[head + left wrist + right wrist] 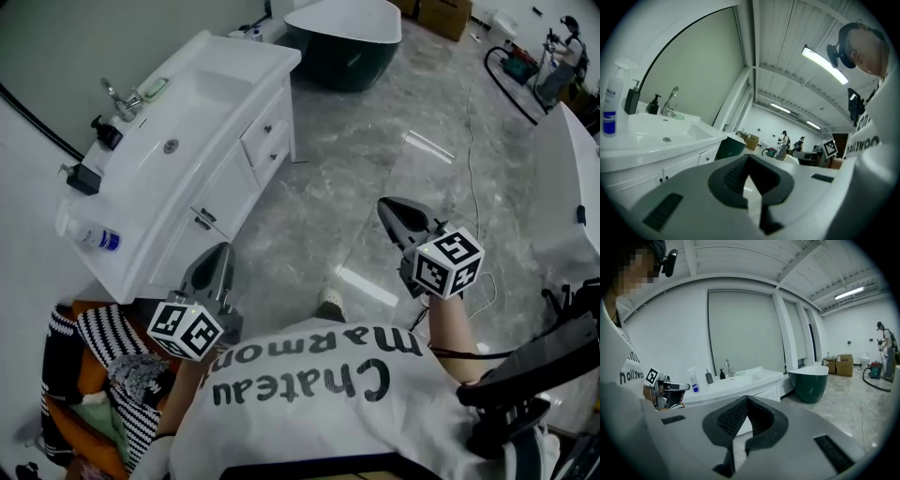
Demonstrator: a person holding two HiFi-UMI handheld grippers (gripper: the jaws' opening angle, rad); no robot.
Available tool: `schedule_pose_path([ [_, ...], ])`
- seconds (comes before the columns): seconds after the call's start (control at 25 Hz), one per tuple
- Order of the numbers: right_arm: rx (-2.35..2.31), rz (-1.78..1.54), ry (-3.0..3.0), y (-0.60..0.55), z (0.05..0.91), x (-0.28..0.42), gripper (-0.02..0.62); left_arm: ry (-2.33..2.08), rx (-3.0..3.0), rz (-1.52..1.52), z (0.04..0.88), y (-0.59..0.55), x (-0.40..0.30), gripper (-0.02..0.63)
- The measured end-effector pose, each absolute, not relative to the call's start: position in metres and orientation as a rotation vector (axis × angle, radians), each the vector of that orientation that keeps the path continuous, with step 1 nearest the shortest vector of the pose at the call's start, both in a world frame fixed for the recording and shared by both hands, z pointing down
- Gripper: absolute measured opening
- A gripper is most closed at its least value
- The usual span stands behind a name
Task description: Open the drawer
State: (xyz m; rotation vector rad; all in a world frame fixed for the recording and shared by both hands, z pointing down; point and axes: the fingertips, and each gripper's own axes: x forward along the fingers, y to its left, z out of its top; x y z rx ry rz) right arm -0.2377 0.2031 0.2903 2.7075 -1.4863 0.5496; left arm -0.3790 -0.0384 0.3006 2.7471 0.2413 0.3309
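Item: white drawer front with small dark knob (pixel 265 131), upper of two at the far end of the white vanity cabinet (pixel 225 183). It lies ahead and left of me, well apart. My left gripper (pixel 223 249) is nearer, jaws together, empty. My right gripper (pixel 384 204) is likewise closed on nothing.

- sink top (pixel 202 89): smooth, glossy white;
- drawer (pixel 264 127): smooth white painted front;
- tap (pixel 117 97): shiny metal;
- floor (pixel 375 178): polished grey marble-look tile, reflecting light;
- shirt (pixel 328 412): white cloth;
- right gripper (pixel 747 398) pads (pixel 733 416): matt dark, ribbed
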Motion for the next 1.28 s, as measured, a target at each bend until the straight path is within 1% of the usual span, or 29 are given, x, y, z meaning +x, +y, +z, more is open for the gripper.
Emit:
schedule_pose_path([
  [0.12,2.663,0.569,-1.508,0.204,0.295,-0.207,0.003,0.182,2.698,0.300,0.301,-0.039,-0.349,0.005],
  [0.36,2.622,0.573,-1.591,0.208,0.299,-0.140,0.003,0.059,2.736,0.378,0.308,-0.026,-0.284,0.005],
  [0.44,2.612,0.567,-1.618,0.205,0.299,-0.129,0.003,0.044,2.731,0.364,0.307,-0.026,-0.272,0.005],
  [0.8,2.559,0.547,-1.679,0.189,0.301,-0.114,0.003,-0.004,2.743,0.385,0.306,-0.031,-0.267,0.005],
  [0.96,2.589,0.576,-1.714,0.192,0.310,-0.095,0.003,-0.028,2.751,0.371,0.305,-0.029,-0.255,0.005],
  [1.28,2.565,0.656,-1.731,0.179,0.329,-0.091,0.003,-0.046,2.699,0.402,0.320,-0.040,-0.242,0.005],
])
